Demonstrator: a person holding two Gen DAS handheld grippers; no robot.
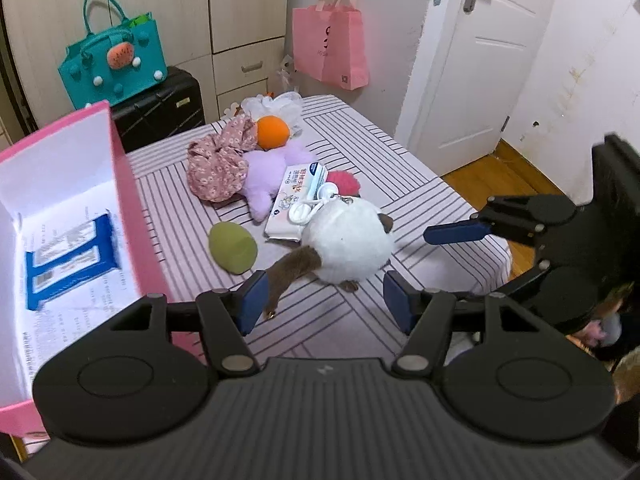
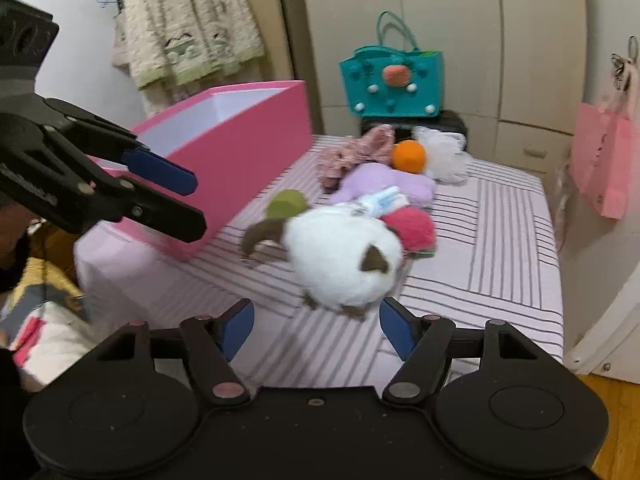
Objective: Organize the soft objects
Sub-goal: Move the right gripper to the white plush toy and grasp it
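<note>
Item: white plush cat, brown tail and ears, lay at the near end of the striped counter, foremost of the soft-object pile.

Pile behind it: green pad, tissue pack, lilac plush, floral fabric bundle, orange ball, pink pompom, white mesh puff.

Receptacle: pink box, open-topped, stood on the counter's left side, close beside the green pad.

Left tongs: jaws apart, nothing between them, the brown tail just ahead of the left pad.

Right tongs: jaws apart, empty, hovering just short of the cat's underside.

Handling note: the cat looked wide and compressible; a grasp across the body, not the tail, would likely carry best, one pair of tongs sufficing.

Clearances: the near counter edge lay close under both tongs, so a low approach risked catching the cloth. Bare striped cloth to the right gave room; the box wall stood high, so a lift over its rim would be needed.
</note>
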